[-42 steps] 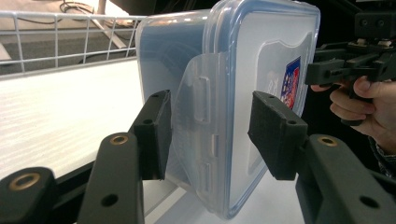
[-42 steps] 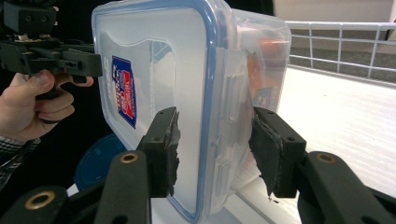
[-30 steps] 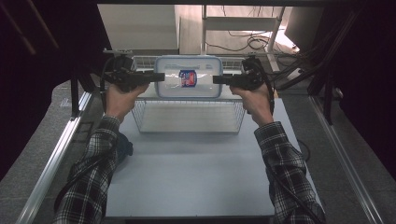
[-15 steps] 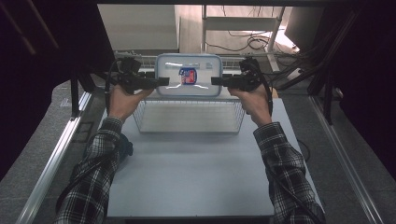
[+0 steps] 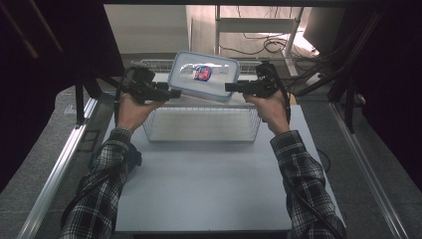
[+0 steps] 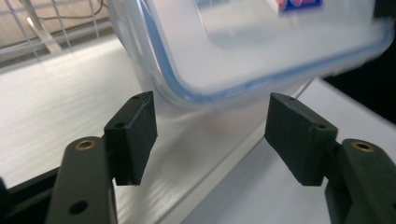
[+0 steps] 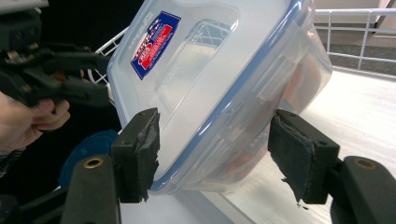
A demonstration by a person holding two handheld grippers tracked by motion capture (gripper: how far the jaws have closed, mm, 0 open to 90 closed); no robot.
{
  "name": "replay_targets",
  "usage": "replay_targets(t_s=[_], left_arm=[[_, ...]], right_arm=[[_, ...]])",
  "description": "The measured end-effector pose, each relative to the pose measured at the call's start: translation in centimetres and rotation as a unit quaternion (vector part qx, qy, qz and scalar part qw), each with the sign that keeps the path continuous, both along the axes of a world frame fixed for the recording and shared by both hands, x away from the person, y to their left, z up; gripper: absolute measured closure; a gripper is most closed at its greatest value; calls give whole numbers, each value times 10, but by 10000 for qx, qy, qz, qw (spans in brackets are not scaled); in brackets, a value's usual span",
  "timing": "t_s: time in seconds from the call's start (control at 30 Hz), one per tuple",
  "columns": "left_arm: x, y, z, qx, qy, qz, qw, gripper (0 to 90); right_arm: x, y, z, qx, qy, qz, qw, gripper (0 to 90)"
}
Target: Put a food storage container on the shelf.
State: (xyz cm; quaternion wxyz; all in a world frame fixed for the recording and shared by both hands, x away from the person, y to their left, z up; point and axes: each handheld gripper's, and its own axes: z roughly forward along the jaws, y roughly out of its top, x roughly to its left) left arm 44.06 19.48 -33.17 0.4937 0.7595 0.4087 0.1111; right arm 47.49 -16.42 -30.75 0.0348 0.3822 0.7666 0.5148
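Plastic container (image 5: 203, 75) with a clear lid, a blue seal line and a red-and-blue sticker (image 5: 201, 73) is tilted above the far edge of the wire basket (image 5: 201, 124), which stands on the white table (image 5: 199, 189). From the high view, the left gripper (image 5: 171, 93) and the right gripper (image 5: 231, 87) sit at the two short ends of the container, and it is hard to see there whether the pads touch it. The left gripper view makes this clearer: the jaws stand apart, the container's corner is beyond and above them, and no pad presses on it. In the right gripper view the jaws are also apart, with the container's end between them but a gap at each pad; this view also shows something orange inside the container and a blue round thing (image 7: 86, 154) lower down, beside the other hand (image 7: 25, 121). Both pairs of jaws have just been opening.
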Motion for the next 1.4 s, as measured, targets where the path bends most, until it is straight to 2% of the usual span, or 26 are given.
replay_targets(t_s=[0.03,0.07,0.1,0.13,0.23,0.33,0.4,0.43,0.47,0.5,0.57,0.6,0.7,0.9,1.03,1.17,1.23,1.27,1.33,1.37,1.4], left_arm=[[0,4,3,-111,-77,118,9998,324],[0,4,3,-111,-77,118,9998,325],[1,6,6,-203,-124,178,9996,325],[4,7,8,-260,-149,240,9993,327],[8,6,12,-365,-186,336,9986,326],[14,0,16,-261,-214,407,9986,326],[17,-4,17,-206,-257,461,9984,326],[19,-5,17,-186,-238,458,9985,327],[22,-7,17,-179,-248,474,9984,332],[23,-7,16,-210,-240,493,9983,337],[25,-7,16,-285,-208,459,9983,341],[26,-7,15,-328,-192,485,9981,369],[25,-6,15,-352,-177,539,9978,394],[17,0,15,-500,-51,582,9970,488],[8,2,18,-362,-63,556,9978,505],[0,3,20,-316,-70,553,9979,541],[-3,4,20,-293,-34,474,9984,544],[-5,3,18,-188,15,415,9990,563],[-10,-2,14,182,29,433,9989,554],[-12,-4,10,284,-11,472,9985,551],[-13,-3,9,299,-44,470,9984,555]], right_arm=[[0,2,2,-96,-44,-25,9999,315],[0,2,2,-96,-44,-25,9999,315],[-1,2,3,-128,-72,-48,9999,301],[0,5,5,-226,-114,-158,9996,267],[1,6,5,-259,-164,-236,9992,262],[0,12,9,-435,-330,-411,9977,235],[-1,13,10,-476,-354,-433,9973,227],[-2,14,11,-555,-437,-505,9962,227],[-4,15,13,-807,-649,-703,9921,233],[-4,15,14,-915,-714,-768,9903,231],[-5,15,14,-930,-754,-809,9895,243],[-4,13,13,-832,-638,-731,9918,270],[-4,13,13,-806,-629,-697,9923,282],[-4,15,14,-742,-547,-635,9937,361],[-2,18,14,-676,-489,-577,9948,372],[-1,20,13,-662,-475,-573,9950,375],[-1,21,14,-671,-475,-571,9950,377],[-1,21,14,-686,-498,-574,9947,378],[-1,22,14,-708,-523,-584,9944,380],[0,22,14,-703,-529,-600,9943,395],[1,22,14,-700,-533,-604,9943,401]])
